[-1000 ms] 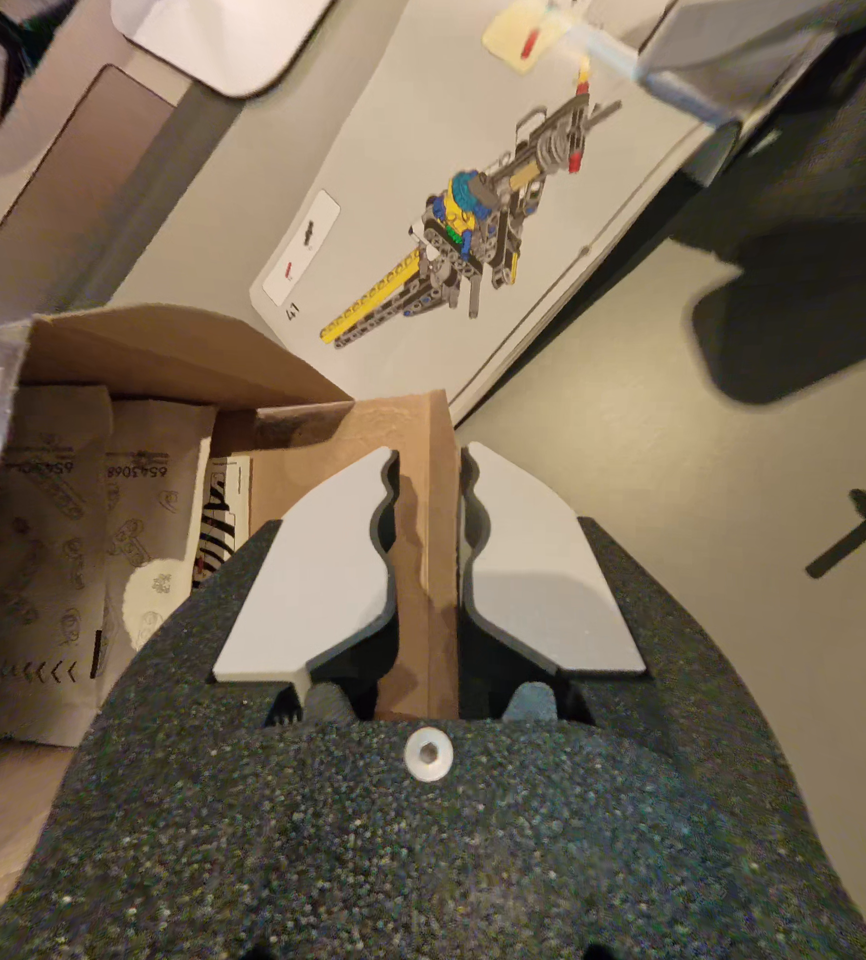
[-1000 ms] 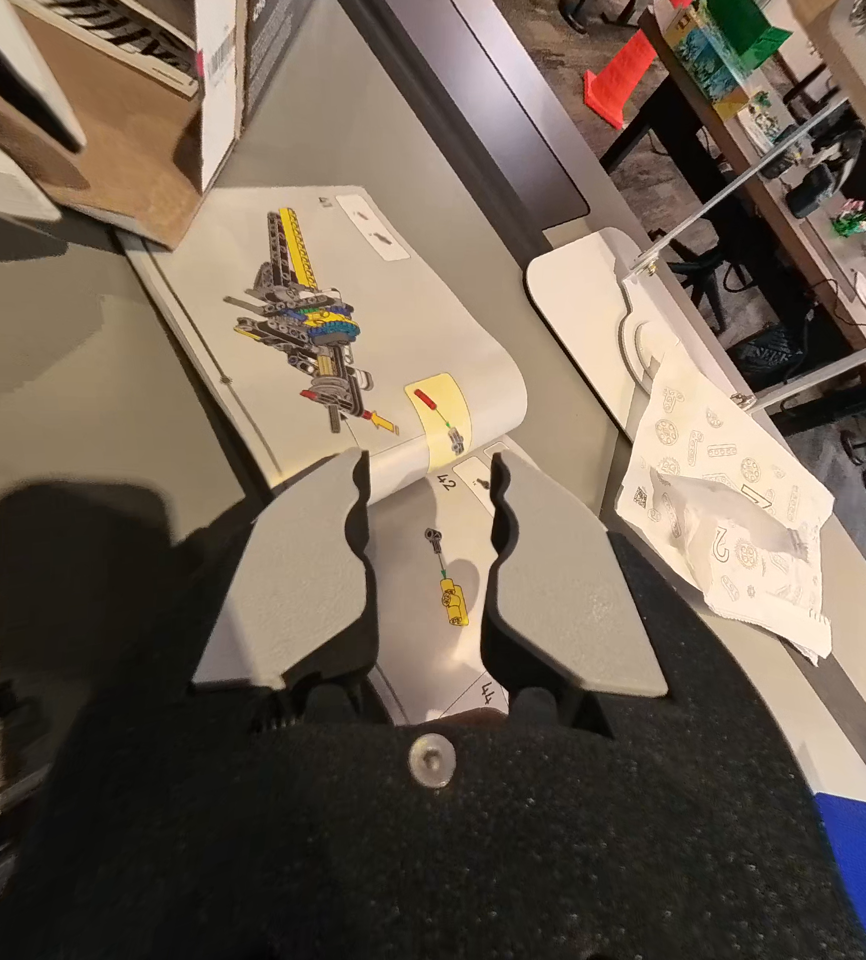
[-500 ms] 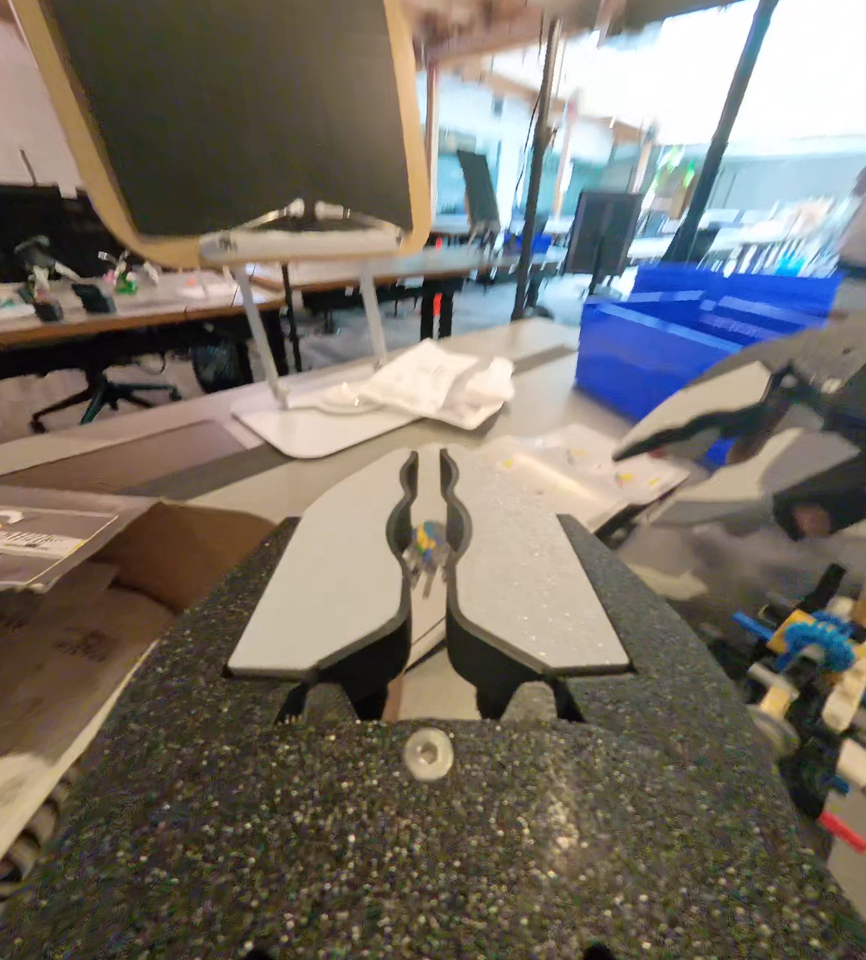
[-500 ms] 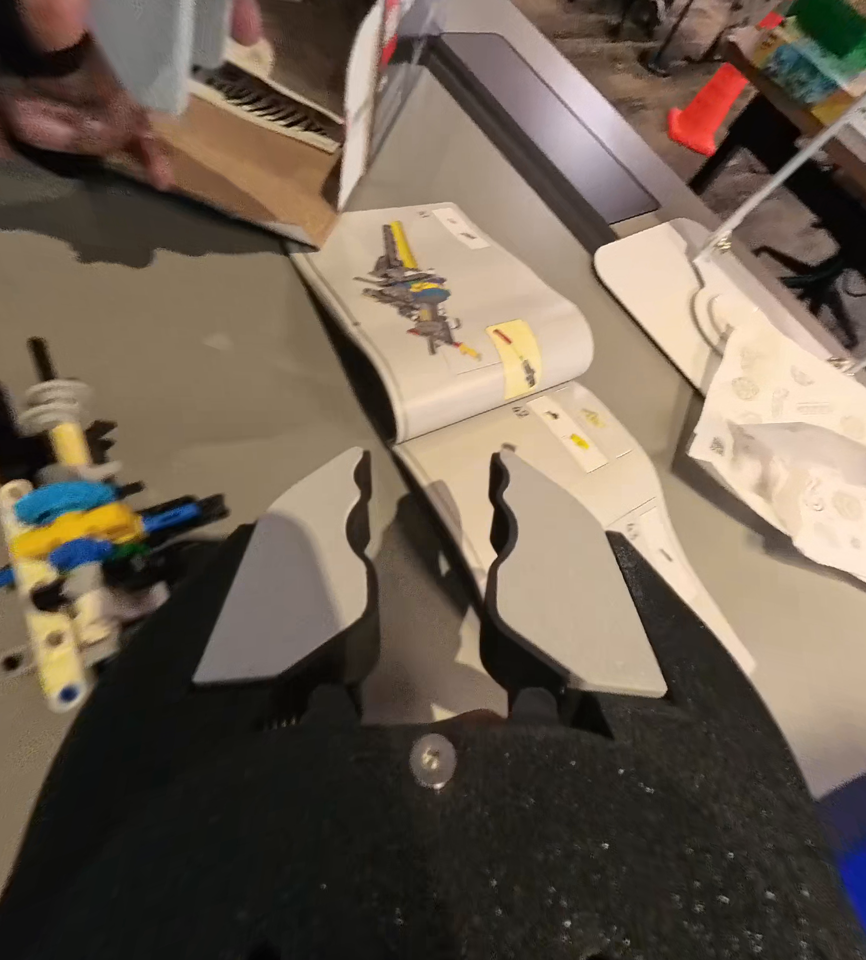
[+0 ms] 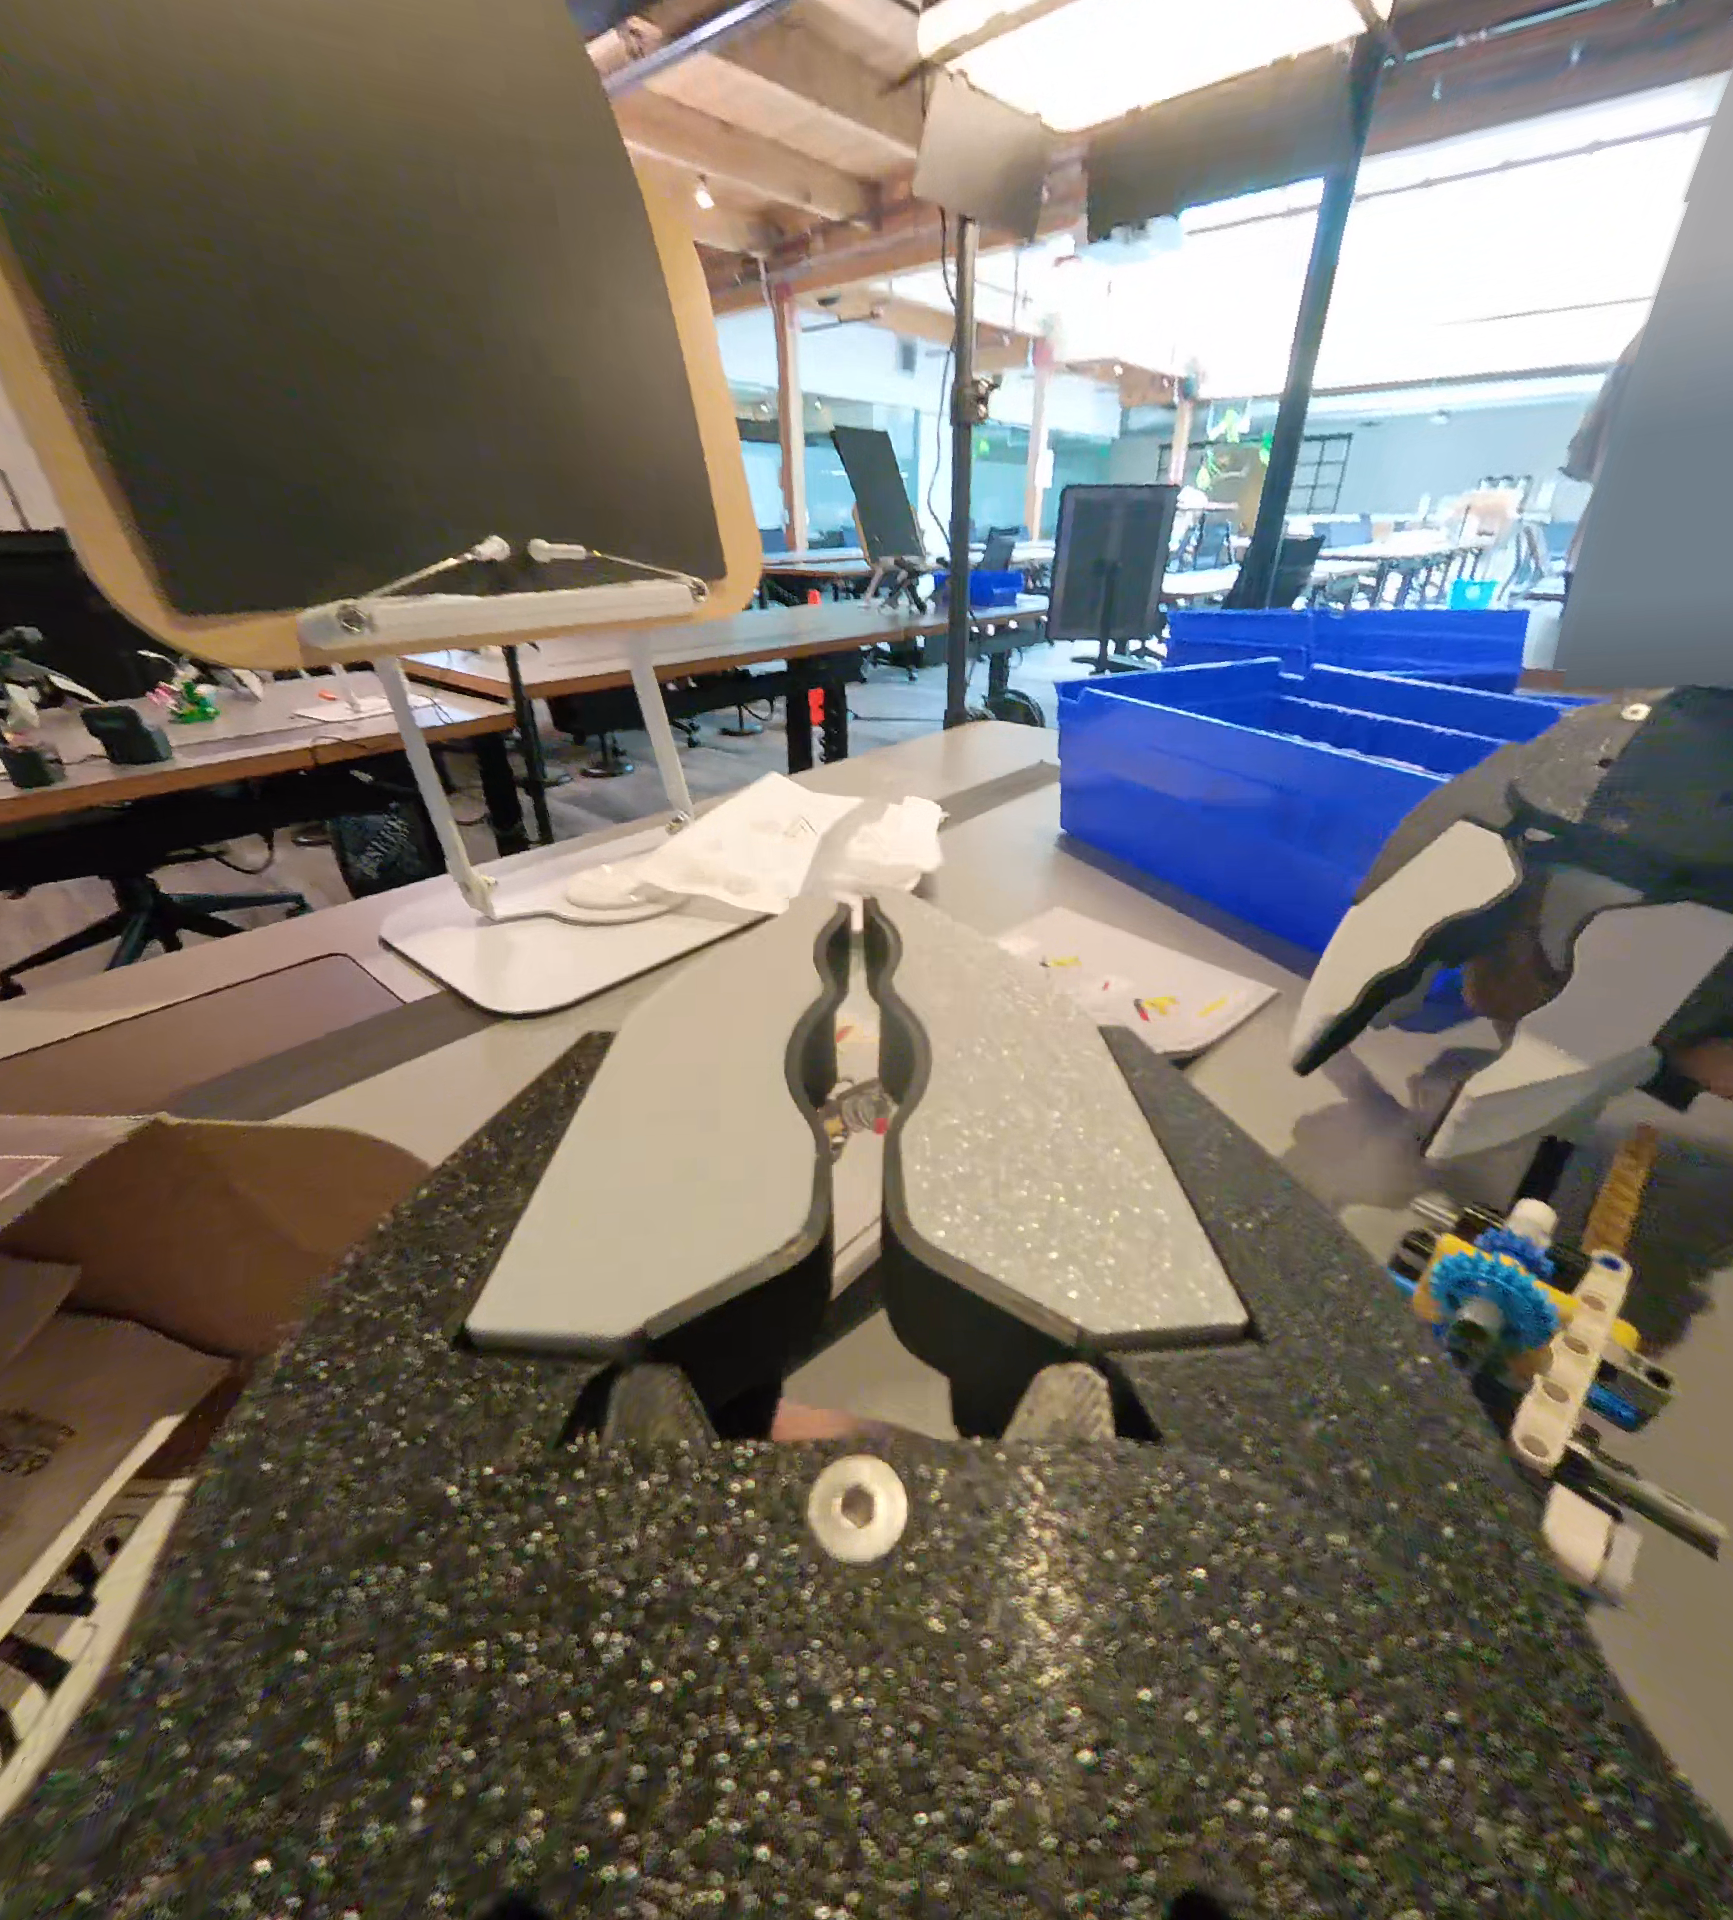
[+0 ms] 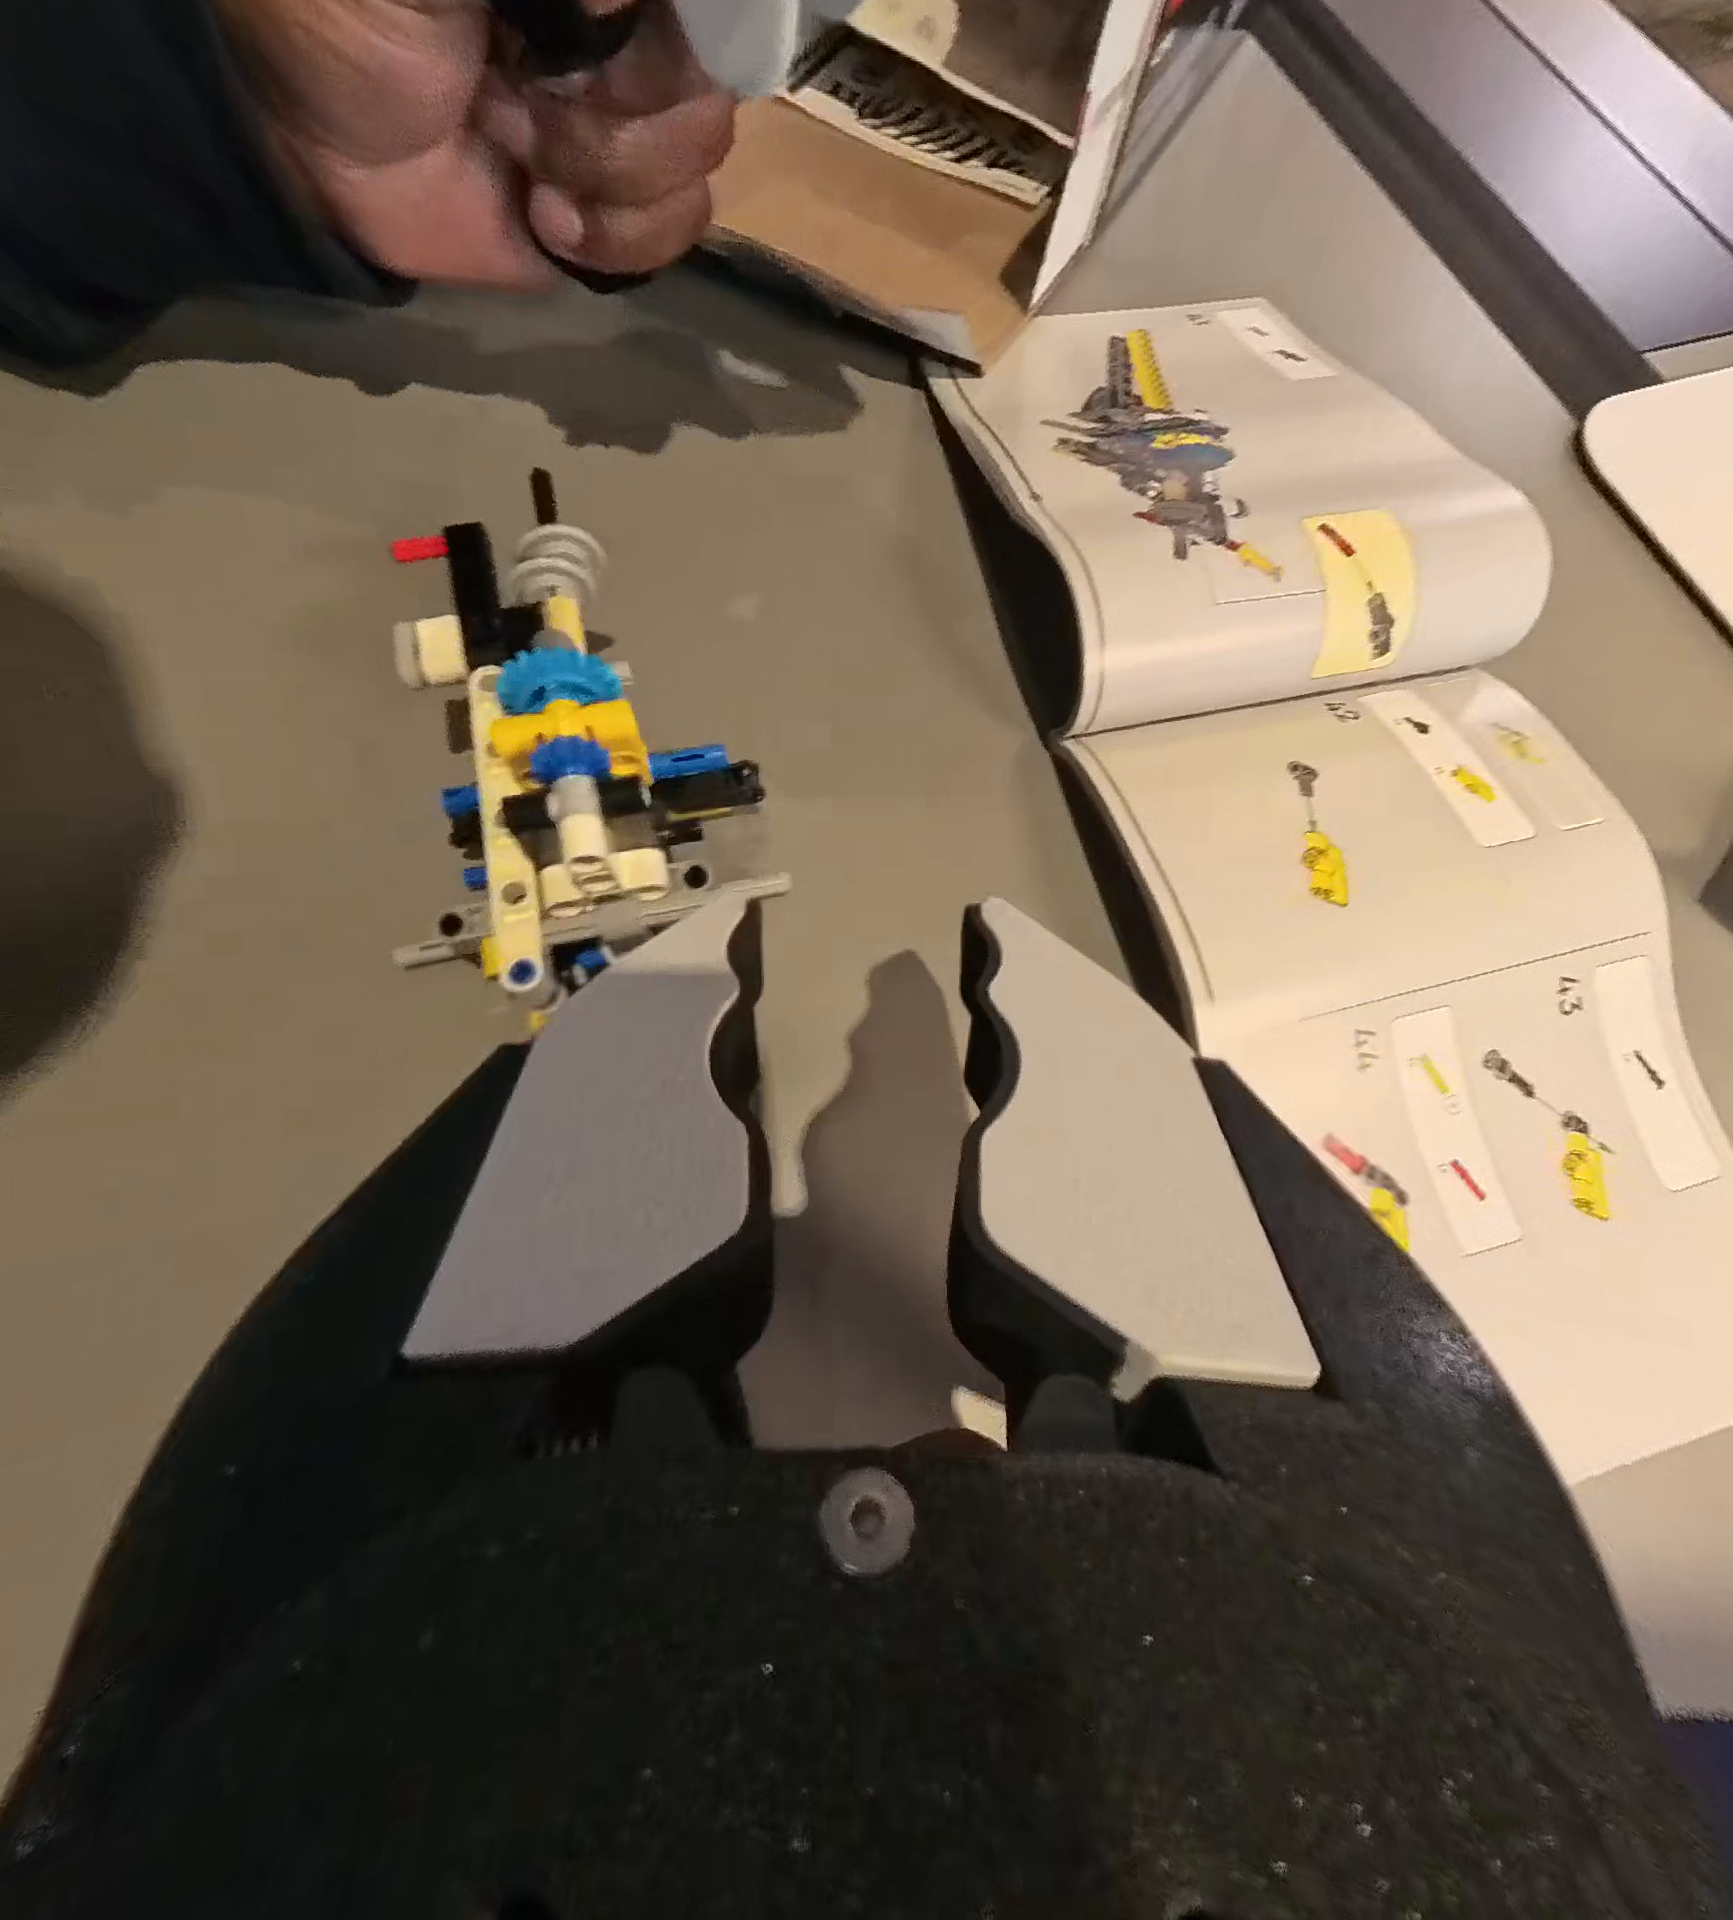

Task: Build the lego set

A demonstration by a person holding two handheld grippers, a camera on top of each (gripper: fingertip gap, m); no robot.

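Note:
A part-built lego model (image 6: 561, 748) of yellow, blue, black and white pieces with a grey spring lies on the grey table; it also shows in the left wrist view (image 5: 1527, 1320). My right gripper (image 6: 862, 920) is open and empty, just right of and behind the model, with its left fingertip near the model's grey beam. It also shows in the left wrist view (image 5: 1361, 1112), above the model. My left gripper (image 5: 860, 920) is shut on nothing and points level across the table. The open instruction booklet (image 6: 1309, 831) lies to the right of the model.
An open cardboard box (image 5: 197, 1226) with paper bags and sheets sits at the left; it also shows in the right wrist view (image 6: 893, 208). A white stand base (image 5: 550, 956), crumpled paper bags (image 5: 800, 852) and blue bins (image 5: 1257, 790) stand at the back. A hand (image 6: 529, 156) holds the left gripper. Some 15 cm of space lies between my two pairs of fingers.
My left gripper came off the box flap, tilted up to look level across the table, and closed. My right gripper drew back from over the booklet to beside the model.

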